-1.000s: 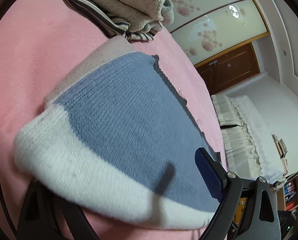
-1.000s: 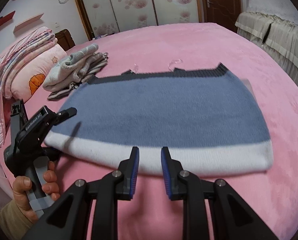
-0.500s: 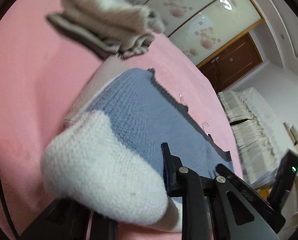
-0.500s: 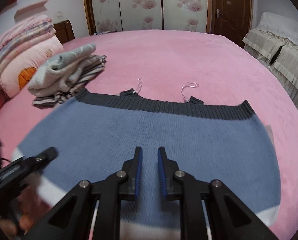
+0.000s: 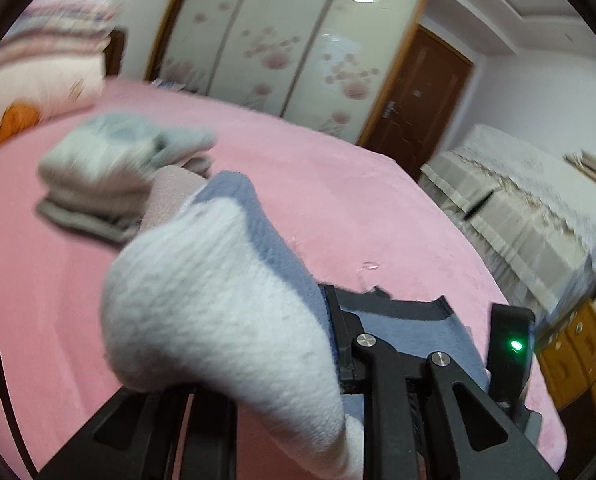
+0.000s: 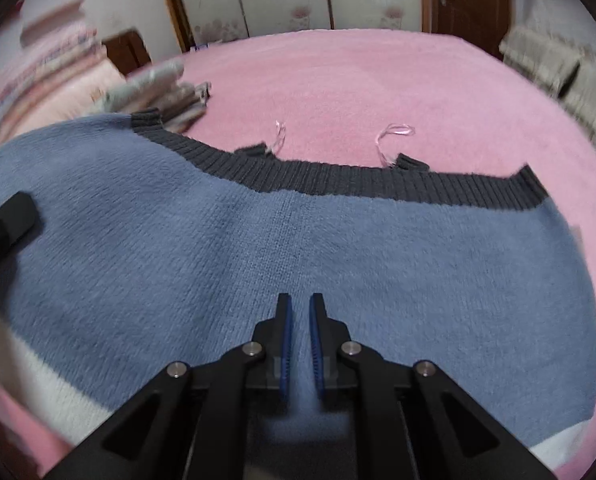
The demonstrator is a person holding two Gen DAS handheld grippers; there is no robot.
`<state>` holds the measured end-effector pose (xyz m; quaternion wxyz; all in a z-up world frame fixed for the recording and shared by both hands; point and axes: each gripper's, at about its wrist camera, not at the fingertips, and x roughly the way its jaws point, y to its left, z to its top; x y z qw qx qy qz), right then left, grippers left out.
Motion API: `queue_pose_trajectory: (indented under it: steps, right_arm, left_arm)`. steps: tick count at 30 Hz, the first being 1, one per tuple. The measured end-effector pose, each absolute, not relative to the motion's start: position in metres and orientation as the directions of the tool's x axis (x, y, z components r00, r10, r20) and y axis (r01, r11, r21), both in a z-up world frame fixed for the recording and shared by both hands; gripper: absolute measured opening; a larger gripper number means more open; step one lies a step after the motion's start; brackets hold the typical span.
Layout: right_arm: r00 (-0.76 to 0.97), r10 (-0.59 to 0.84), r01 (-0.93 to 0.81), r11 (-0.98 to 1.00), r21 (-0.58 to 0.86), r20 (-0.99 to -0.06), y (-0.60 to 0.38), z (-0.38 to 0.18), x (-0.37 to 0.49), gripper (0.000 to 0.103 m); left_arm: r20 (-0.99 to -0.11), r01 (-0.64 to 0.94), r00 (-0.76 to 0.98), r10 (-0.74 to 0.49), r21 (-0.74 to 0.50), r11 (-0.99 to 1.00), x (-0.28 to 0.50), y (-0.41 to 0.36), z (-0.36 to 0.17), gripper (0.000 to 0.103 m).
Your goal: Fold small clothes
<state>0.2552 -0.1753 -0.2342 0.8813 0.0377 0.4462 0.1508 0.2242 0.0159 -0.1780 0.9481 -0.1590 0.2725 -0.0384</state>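
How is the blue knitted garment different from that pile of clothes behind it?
The blue and white knitted garment lies mostly spread open on the pink bed, one white corner lifted; the grey and striped pile of clothes is already folded and stacked. The garment looks much wider. Both rest on the bed.

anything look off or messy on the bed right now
Nothing damaged or spilled. The blue knit top lies flat except its white-hemmed corner, bunched and lifted in the left gripper. Two thin hanger loops straggle past its dark ribbed edge onto the pink bedspread.
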Motion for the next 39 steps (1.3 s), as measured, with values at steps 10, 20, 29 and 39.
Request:
queue_pose_trajectory:
  steps: [10, 20, 29, 39]
  right_arm:
    - [0.652, 0.267, -0.094, 0.957, 0.274, -0.710, -0.305, -0.209, 0.203, 0.009]
    - [0.626, 0.231, 0.022, 0.950, 0.313, -0.745, -0.381, -0.239, 0.182, 0.009]
    - [0.636, 0.220, 0.011, 0.956, 0.294, -0.740, -0.387, -0.227, 0.183, 0.009]
    - [0.646, 0.337, -0.009, 0.901, 0.434, -0.685, -0.397, -0.185, 0.189, 0.052]
  left_arm:
    - [-0.544, 0.248, 0.797, -0.263, -0.103, 0.963, 0.244, -0.136, -0.163, 0.018]
    - [-0.686, 0.400, 0.697, -0.206, 0.133, 0.907, 0.226, -0.234, -0.240, 0.043]
    - [-0.699, 0.470, 0.642, -0.316, 0.033, 0.882, 0.210, -0.237, -0.224, 0.073]
    - [-0.643, 0.356, 0.687, -0.337, -0.105, 0.928, 0.162, -0.154, -0.164, 0.083]
